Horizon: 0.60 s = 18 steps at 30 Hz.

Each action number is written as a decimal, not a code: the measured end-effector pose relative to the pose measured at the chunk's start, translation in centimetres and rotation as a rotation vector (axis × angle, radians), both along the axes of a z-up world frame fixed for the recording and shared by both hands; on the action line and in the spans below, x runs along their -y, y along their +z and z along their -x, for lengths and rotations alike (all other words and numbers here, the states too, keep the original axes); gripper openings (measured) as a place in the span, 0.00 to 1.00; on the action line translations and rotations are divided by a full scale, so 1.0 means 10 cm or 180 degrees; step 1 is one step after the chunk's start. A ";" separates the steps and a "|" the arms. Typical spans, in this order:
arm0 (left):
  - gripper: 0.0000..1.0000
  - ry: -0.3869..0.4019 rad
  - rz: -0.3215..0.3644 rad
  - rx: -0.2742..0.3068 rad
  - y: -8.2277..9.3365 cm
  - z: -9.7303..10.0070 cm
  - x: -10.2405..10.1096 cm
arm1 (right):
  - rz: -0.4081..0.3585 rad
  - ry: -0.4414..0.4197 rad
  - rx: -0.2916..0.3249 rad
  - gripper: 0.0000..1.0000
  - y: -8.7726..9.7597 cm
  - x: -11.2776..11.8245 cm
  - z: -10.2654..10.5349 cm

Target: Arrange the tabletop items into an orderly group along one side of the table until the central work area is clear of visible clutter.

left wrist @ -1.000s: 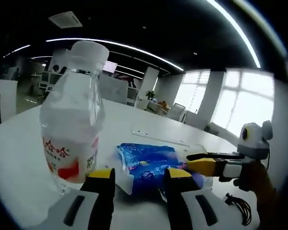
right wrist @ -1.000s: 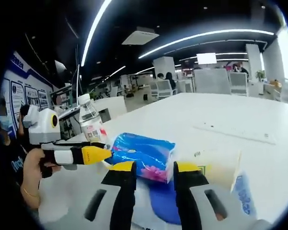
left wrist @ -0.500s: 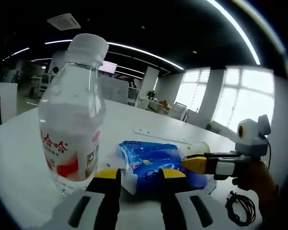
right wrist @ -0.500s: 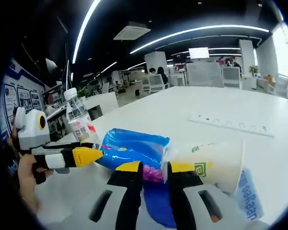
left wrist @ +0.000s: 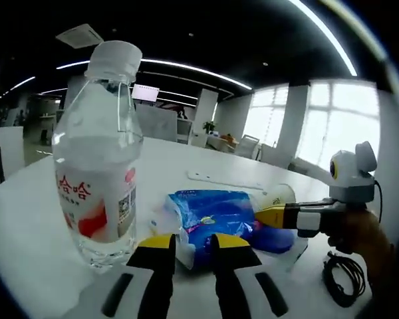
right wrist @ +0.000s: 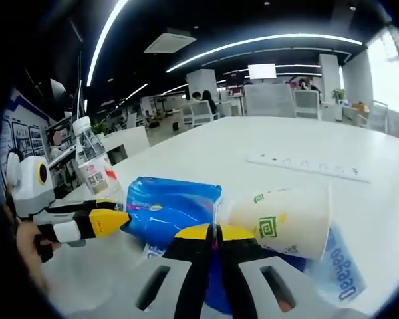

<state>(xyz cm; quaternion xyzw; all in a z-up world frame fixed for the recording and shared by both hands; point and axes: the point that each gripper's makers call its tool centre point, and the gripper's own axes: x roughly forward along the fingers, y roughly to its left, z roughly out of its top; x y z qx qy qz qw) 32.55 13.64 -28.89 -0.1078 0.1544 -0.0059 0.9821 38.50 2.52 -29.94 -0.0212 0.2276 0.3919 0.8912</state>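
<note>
Tongs point(left wrist: 188, 247) on the left are held low over the white surface point(left wrist: 26, 219), their jaws a little apart, just before a blue pack point(left wrist: 209, 219). Right tongs point(right wrist: 213, 236) are seen nearly shut; whether the pack's edge is pinched cannot be told. A hand point(left wrist: 359, 232) is seen behind them in the left gripper view. A bottle point(left wrist: 96, 159) stands upright beside the pack. A cup point(right wrist: 282, 219) lies on its side, its mouth turned right, partly hidden by the pack. A black cable point(left wrist: 342, 279) is cut off at the edge.
</note>
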 end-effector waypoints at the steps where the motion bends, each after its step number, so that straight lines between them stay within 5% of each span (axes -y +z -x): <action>1: 0.18 0.0003 -0.0006 0.0018 0.01 0.00 0.00 | -0.0002 -0.0007 -0.0007 0.01 0.00 0.00 0.01; 10: 0.03 0.0001 -0.0375 0.0059 0.07 0.10 0.03 | 0.0006 -0.0041 0.0026 0.00 0.03 0.01 0.04; 18: 0.00 0.0050 -0.0241 0.0068 0.09 0.08 -0.05 | 0.0016 -0.0036 0.0059 0.00 0.08 0.00 0.06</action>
